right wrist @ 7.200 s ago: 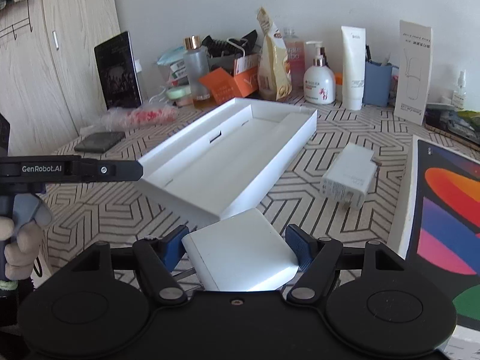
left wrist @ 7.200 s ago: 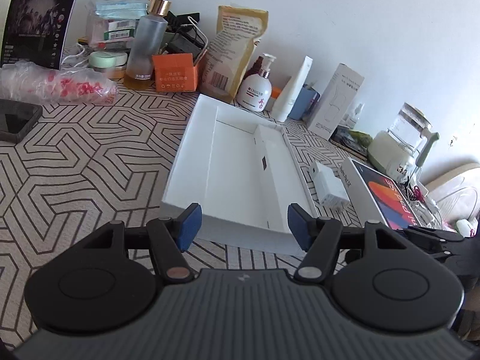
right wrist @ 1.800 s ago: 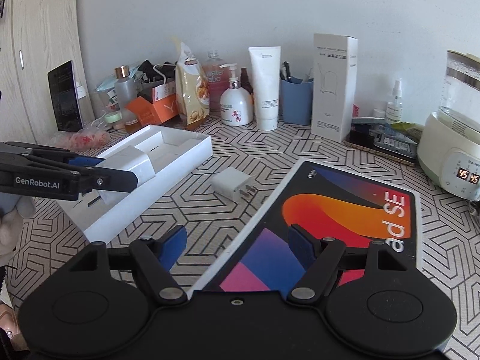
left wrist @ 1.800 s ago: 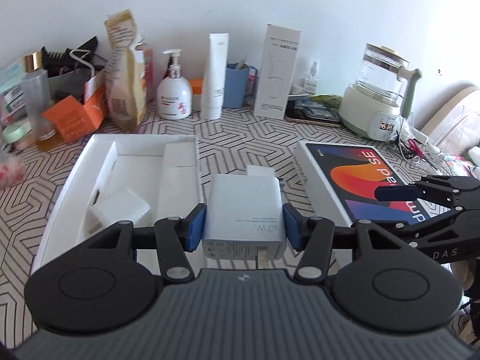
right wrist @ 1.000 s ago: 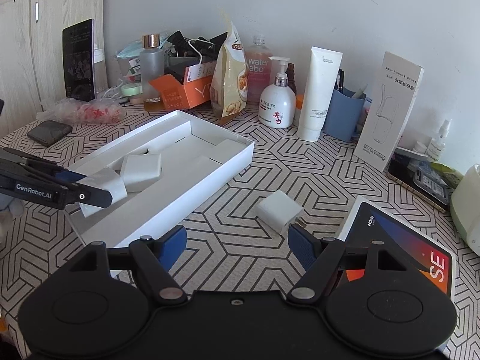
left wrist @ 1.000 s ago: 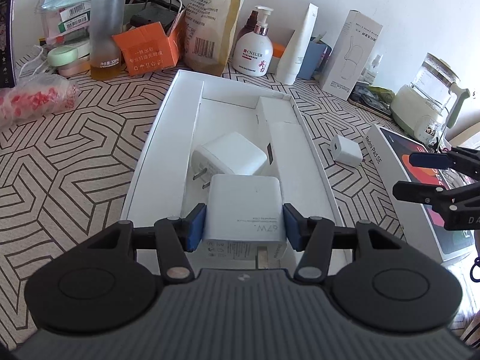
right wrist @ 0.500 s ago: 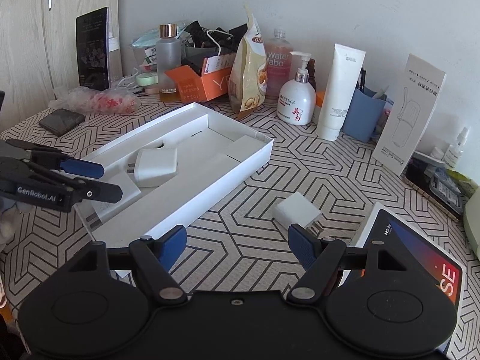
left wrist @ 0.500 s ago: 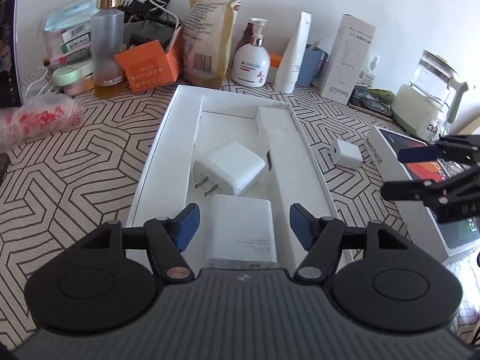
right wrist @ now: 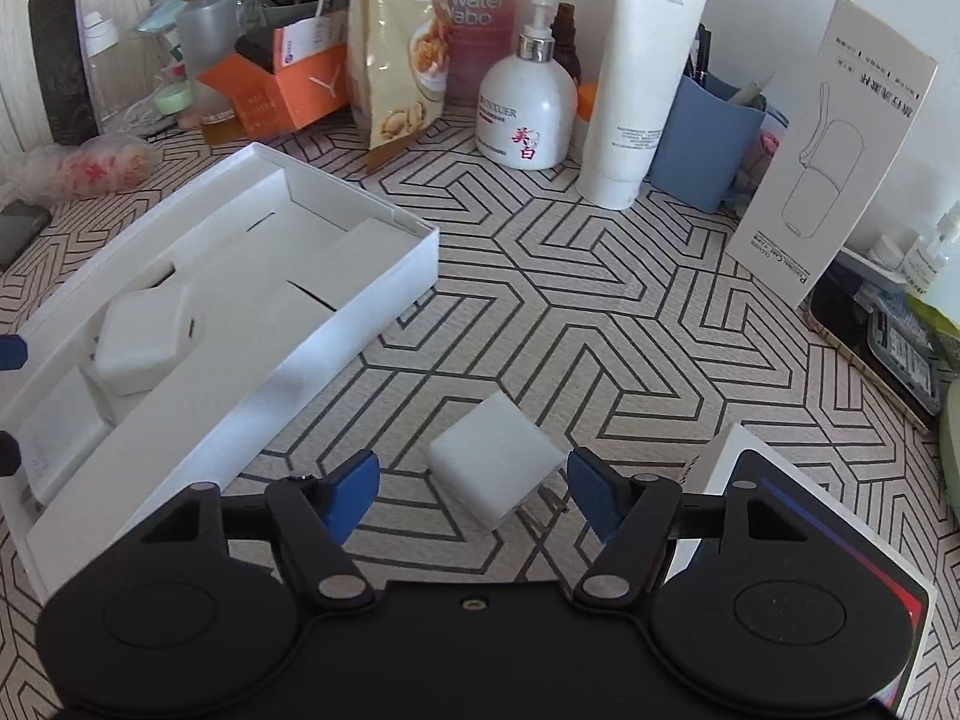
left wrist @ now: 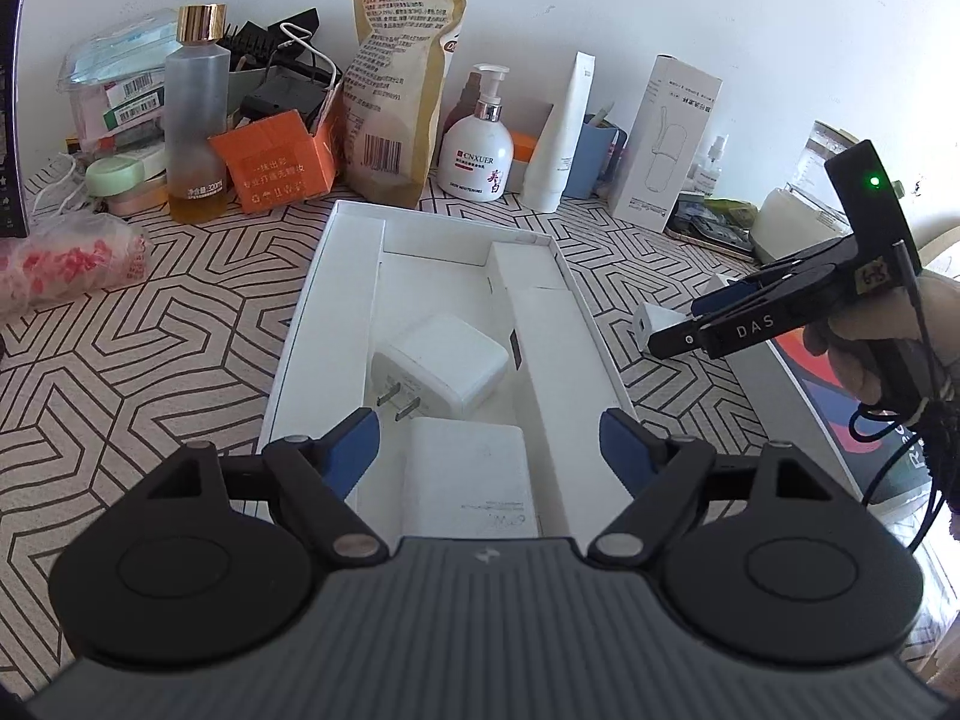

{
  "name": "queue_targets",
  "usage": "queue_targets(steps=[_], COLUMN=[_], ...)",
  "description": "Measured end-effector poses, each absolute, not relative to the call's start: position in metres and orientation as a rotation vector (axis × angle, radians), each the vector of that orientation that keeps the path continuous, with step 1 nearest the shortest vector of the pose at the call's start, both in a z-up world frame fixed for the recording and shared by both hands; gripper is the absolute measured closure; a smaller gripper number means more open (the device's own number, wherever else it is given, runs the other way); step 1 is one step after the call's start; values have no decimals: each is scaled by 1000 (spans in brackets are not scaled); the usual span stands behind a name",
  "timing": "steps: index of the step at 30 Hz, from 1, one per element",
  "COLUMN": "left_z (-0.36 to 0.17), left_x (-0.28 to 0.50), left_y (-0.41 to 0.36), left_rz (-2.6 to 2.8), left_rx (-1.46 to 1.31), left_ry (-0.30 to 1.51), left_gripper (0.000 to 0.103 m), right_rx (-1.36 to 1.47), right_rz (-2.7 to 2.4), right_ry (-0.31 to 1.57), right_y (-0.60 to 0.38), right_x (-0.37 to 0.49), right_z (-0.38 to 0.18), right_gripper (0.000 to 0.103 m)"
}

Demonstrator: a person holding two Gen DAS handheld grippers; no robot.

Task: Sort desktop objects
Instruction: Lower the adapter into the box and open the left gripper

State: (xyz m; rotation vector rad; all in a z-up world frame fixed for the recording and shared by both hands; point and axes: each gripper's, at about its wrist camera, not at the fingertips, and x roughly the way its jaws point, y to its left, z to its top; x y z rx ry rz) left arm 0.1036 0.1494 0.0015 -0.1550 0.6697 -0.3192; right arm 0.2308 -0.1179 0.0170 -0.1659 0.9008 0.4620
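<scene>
White cardboard makes up the long open tray (left wrist: 300,336), which lies on the patterned tabletop (left wrist: 150,348) with its far end toward a row of bottles and boxes along the wall. Low over the tray's near end hangs the left gripper (left wrist: 489,438), its blue-padded jaws spread wide and gripping nothing; the flat white charger (left wrist: 468,480) lies in the tray's middle channel directly beneath the gap, apart from both pads. Just beyond it, a second, squarer charger (left wrist: 444,363) rests tilted in the same channel, prongs pointing back toward the flat one. To the right of the tray, the right gripper (right wrist: 474,489) is angled down at the tabletop with its jaws released and wide, straddling the small white plug cube (right wrist: 495,453) without touching it. That cube sits on bare table between the tray's long side wall and the corner of the colourful tablet box (right wrist: 810,546).
</scene>
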Motion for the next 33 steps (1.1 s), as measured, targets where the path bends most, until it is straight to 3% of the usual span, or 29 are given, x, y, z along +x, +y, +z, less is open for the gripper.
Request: queue_targets(steps=[7,10,12,33], left_z=[-2,0,0,5], left_x=[106,106,106,85], left_y=[151,155,157,174], left_rz=[-317,-299,-294,-260], left_rx=[-134,-127,-130,-119], left_ry=[665,657,654,630], left_gripper=[22,22,22,20], right_rx=[-127,-112,-107,-36], right_rz=[473,480,485,661], right_ry=[922,926,920,814], right_y=[-116,-114,-114,-76], right_x=[238,240,237,198], right_z=[6,2,2,51], right_gripper=[25,30,40,40])
